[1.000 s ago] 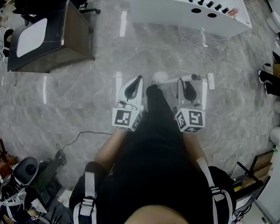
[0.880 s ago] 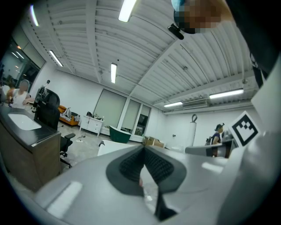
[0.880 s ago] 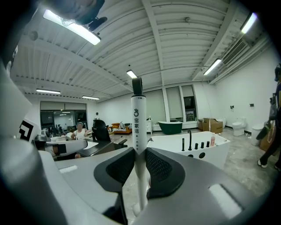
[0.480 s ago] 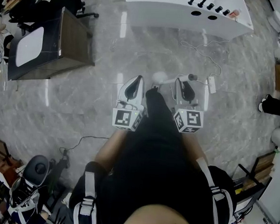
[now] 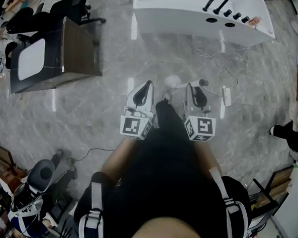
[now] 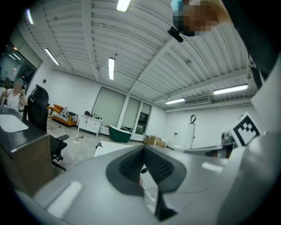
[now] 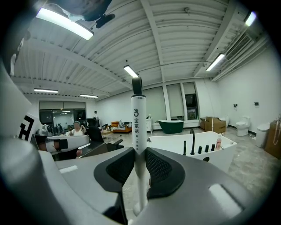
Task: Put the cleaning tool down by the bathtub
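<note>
Right gripper (image 7: 139, 154) was clamped partway closed on the white handle of the cleaning tool (image 7: 137, 116), whose long axis crossed the jaws, black tip uppermost in the right gripper view. The bathtub (image 5: 195, 15) lay ahead across the floor (image 5: 143, 55), well apart, somewhat nearer the right gripper. Left gripper (image 6: 142, 160) carried nothing, its jaws drawn together.

"宝家洁" on cleaning tool handle (image 7: 137, 115)

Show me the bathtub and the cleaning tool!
bathtub (image 5: 170, 20), head view, on its white near side.
cleaning tool (image 7: 138, 132), right gripper view, on its white handle.
</note>
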Action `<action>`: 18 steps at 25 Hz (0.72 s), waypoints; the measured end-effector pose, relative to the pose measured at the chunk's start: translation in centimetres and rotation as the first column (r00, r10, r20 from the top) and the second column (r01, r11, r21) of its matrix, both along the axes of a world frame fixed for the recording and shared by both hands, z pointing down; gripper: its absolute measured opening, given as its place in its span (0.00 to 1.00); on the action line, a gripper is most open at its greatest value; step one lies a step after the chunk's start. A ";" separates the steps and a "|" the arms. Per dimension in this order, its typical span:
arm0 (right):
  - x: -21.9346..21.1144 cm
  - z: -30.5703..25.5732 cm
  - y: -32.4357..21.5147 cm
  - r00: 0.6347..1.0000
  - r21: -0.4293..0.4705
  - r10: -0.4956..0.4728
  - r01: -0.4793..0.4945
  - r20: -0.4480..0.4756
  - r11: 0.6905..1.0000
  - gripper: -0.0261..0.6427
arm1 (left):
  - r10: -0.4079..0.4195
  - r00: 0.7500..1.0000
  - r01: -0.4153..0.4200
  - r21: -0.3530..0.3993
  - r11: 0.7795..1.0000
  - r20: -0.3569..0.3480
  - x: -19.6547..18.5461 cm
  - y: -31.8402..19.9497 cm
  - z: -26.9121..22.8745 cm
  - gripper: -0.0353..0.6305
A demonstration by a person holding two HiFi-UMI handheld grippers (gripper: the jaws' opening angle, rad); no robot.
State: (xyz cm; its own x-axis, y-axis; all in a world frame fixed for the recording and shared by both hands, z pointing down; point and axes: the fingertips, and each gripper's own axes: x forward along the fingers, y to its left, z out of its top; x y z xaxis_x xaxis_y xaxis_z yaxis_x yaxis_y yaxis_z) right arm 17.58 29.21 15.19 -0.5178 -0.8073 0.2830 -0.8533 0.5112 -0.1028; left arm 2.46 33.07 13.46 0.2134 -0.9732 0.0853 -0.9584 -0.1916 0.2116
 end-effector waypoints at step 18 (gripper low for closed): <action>1.1 0.6 -12.4 1.000 0.015 0.003 -0.003 0.009 1.000 0.17 | -0.034 0.999 0.034 0.020 0.999 0.007 1.4 -12.2 -1.2 0.06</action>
State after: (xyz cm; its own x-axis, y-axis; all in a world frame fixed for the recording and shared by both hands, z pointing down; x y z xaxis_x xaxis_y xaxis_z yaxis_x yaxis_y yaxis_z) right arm 18.71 16.86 15.76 -0.5175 -0.8132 0.2663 -0.8541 0.5099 -0.1026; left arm 3.89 20.91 12.30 0.1793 -0.9815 0.0674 -0.9659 -0.1626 0.2015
